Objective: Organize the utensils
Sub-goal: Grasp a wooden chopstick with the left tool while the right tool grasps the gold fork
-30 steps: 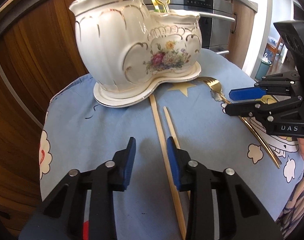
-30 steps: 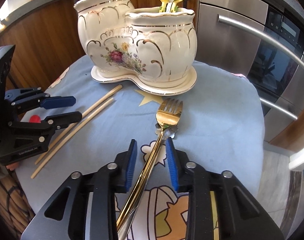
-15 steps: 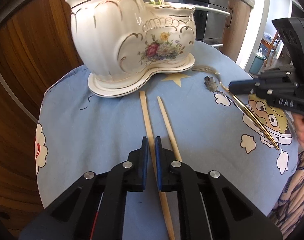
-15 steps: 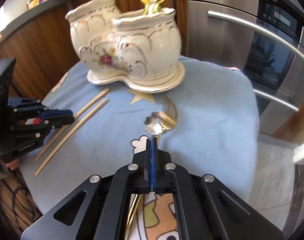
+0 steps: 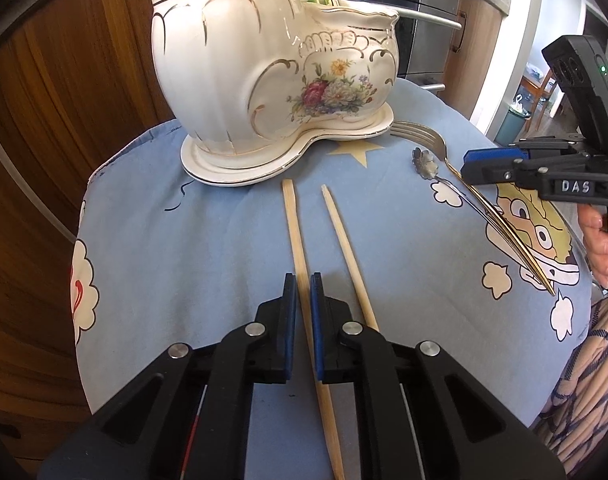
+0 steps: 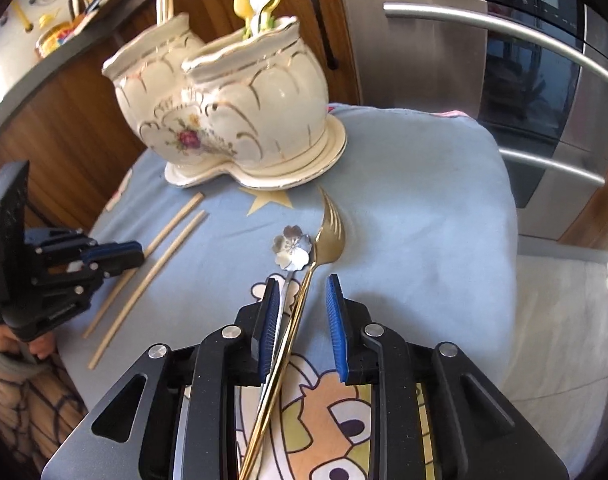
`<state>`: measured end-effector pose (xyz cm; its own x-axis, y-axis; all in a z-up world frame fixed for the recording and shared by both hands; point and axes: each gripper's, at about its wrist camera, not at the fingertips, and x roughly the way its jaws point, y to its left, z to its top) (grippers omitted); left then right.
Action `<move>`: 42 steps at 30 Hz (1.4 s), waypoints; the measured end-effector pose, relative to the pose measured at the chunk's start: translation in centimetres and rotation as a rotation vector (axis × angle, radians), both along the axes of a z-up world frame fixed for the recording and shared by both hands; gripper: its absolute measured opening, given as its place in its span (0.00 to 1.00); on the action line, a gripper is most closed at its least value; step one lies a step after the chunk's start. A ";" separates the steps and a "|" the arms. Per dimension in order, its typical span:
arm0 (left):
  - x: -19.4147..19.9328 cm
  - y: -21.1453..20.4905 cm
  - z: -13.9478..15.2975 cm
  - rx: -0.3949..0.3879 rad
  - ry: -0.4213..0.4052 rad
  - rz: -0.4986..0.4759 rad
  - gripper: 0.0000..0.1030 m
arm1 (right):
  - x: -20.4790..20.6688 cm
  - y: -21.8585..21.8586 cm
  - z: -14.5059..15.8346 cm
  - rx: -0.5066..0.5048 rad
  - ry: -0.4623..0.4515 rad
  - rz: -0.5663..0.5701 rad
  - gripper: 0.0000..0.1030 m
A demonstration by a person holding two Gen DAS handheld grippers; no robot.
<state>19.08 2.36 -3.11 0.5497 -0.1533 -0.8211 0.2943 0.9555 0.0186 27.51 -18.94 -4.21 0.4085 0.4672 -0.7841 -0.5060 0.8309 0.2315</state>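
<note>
Two wooden chopsticks lie on the blue cloth. My left gripper [image 5: 302, 286] is shut on the left chopstick [image 5: 293, 224]; the other chopstick [image 5: 344, 236] lies beside it. My right gripper [image 6: 299, 288] is open, its jaws either side of a gold fork [image 6: 328, 232] and a silver flower-headed spoon [image 6: 291, 246] that lie side by side. The white floral two-pot ceramic holder [image 5: 271, 76] stands behind, holding forks and chopsticks; it also shows in the right wrist view [image 6: 231, 120]. The right gripper shows in the left wrist view [image 5: 470, 164], and the left gripper in the right wrist view [image 6: 137, 258].
The blue cartoon cloth [image 5: 163, 248] covers a small round table. Wooden cabinets [image 5: 63, 80] stand close behind on the left, a steel oven [image 6: 524, 80] on the right. The table edge drops off near both hands.
The left gripper stays closed on the chopstick. The right gripper, shut half a second ago, has opened, and the fork and spoon now lie between its jaws.
</note>
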 end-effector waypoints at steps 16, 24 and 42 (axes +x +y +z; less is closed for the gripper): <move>0.6 -0.2 -0.4 0.030 0.055 -0.027 0.07 | -0.1 -0.1 -0.5 -0.120 -0.004 0.049 0.11; 2.0 -1.1 -0.3 0.080 0.080 -0.066 0.08 | 0.1 0.7 -0.5 -0.152 -0.025 0.045 0.11; 1.2 -0.9 0.0 0.195 0.116 -0.123 0.07 | -0.5 0.5 -0.4 -0.238 -0.053 0.088 0.06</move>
<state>20.25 1.42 -3.10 0.4370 -0.0453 -0.8983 0.4186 0.8942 0.1585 26.98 -18.40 -4.60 0.4182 0.3072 -0.8549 -0.5847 0.8112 0.0055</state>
